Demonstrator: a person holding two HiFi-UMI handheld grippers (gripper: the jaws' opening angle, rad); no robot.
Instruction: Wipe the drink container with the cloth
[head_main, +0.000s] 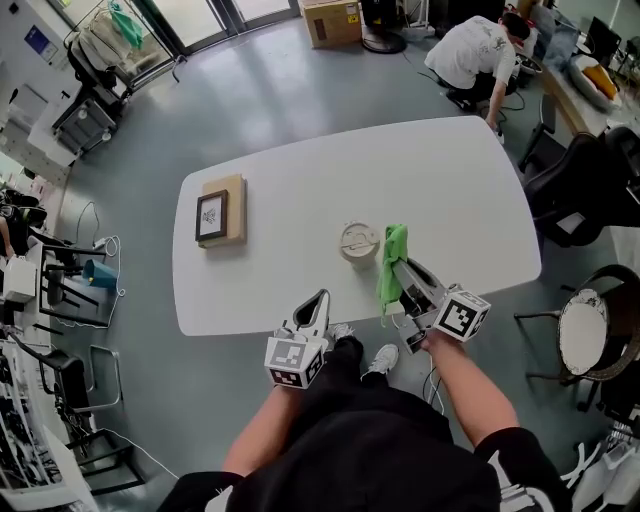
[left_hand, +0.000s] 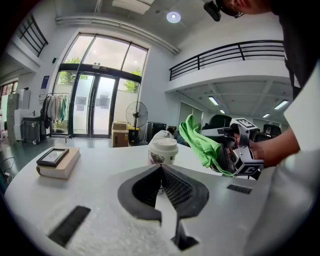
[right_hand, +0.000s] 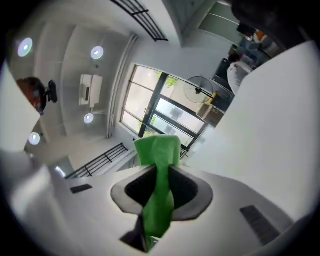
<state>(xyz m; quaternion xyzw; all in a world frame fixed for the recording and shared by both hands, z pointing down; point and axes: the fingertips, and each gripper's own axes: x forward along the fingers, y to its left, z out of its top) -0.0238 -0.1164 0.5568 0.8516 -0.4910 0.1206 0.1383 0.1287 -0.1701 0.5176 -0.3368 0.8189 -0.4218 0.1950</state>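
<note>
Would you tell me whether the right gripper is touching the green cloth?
Touching: the right gripper view shows the green cloth clamped between the fingers of the right gripper, with its ends sticking out on both sides.

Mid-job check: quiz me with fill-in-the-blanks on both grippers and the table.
The right gripper is shut on the ____ cloth.
The left gripper, jaws together, holds ____.
The drink container has its lid ____.
The framed picture lies on a ____.
Missing words: green; nothing; on; book.
</note>
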